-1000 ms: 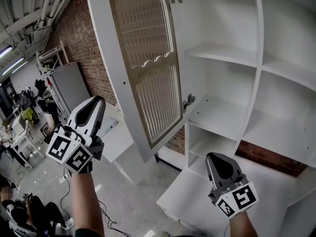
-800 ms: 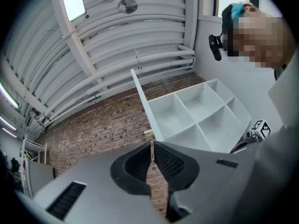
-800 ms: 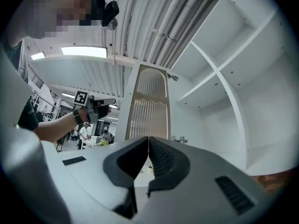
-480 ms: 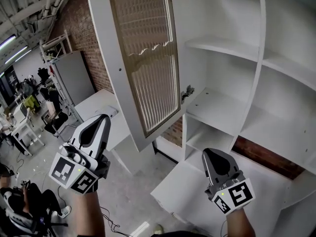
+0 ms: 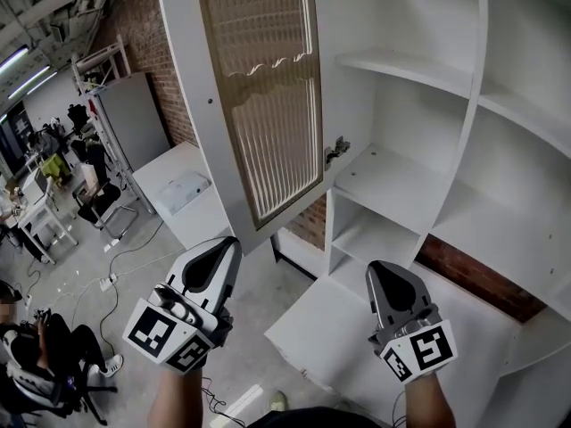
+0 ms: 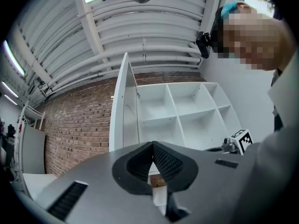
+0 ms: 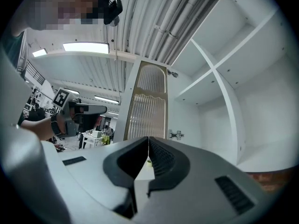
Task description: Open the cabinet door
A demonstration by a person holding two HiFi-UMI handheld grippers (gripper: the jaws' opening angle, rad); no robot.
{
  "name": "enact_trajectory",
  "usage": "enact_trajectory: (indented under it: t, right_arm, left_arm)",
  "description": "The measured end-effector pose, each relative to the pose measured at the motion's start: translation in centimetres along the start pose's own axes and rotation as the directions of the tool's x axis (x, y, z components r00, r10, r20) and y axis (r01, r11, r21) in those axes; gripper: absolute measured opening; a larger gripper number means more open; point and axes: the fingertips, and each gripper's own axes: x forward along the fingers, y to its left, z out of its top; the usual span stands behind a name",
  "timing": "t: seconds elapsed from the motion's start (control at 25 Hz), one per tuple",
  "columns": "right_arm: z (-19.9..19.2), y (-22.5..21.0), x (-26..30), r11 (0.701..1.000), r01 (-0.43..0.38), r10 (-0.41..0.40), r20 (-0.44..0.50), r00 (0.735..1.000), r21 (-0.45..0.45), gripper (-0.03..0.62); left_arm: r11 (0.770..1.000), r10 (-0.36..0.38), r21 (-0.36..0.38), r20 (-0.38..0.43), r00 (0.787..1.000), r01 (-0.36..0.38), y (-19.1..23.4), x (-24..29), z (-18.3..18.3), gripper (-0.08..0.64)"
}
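Observation:
The white cabinet door (image 5: pixel 254 96) with its ribbed glass panel stands swung wide open, hinged (image 5: pixel 336 150) to the white cabinet (image 5: pixel 464 105) whose bare shelves show. In the left gripper view the door (image 6: pixel 122 115) shows edge-on; in the right gripper view the door (image 7: pixel 148 106) faces me. My left gripper (image 5: pixel 223 255) hangs below the door's lower edge, apart from it, shut with nothing between its jaws. My right gripper (image 5: pixel 385 275) hovers in front of the lower shelves, shut and holding nothing.
A brick wall (image 5: pixel 143 25) runs behind the door. A low white panel (image 5: pixel 183 194) lies left of the door, and a grey cabinet (image 5: pixel 125 123) stands further left. Cables trail on the floor (image 5: pixel 134 266). A seated person (image 5: pixel 36 355) is at lower left.
My left gripper has dropped down and drifted right, away from the door's edge, and its jaws have come together. The right gripper has stayed nearly still.

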Motion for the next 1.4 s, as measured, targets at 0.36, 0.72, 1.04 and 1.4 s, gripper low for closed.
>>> enact_trajectory:
  t: [0.36,0.72,1.04,1.4]
  right_arm:
    - [-1.5,0.2,-1.2,0.999,0.040,-0.040,-0.027,0.999,-0.026,0.005]
    - [-4.0,-0.1,-2.9,0.996,0.086,-0.088,-0.070,0.994,-0.032,0.005]
    - [-6.8,0.1,-3.4,0.994,0.107,-0.105,-0.115,0.988,0.009,0.003]
    - [-8.2,0.0,-3.0,0.993,0.115,-0.110,-0.147,0.983,0.026,0.003]
  left_arm:
    - [0.998,0.056,-0.015,-0.076,0.996,-0.057,-3.4,0.3,-6.2,0.006]
    - [0.989,0.080,-0.119,-0.112,0.991,-0.093,-4.3,0.0,-12.5,0.006]
    - [0.985,0.060,-0.150,-0.152,0.987,-0.083,-5.1,-0.1,-14.8,0.006]
    - [0.982,0.048,-0.172,-0.152,0.987,-0.075,-5.3,0.5,-16.4,0.006]
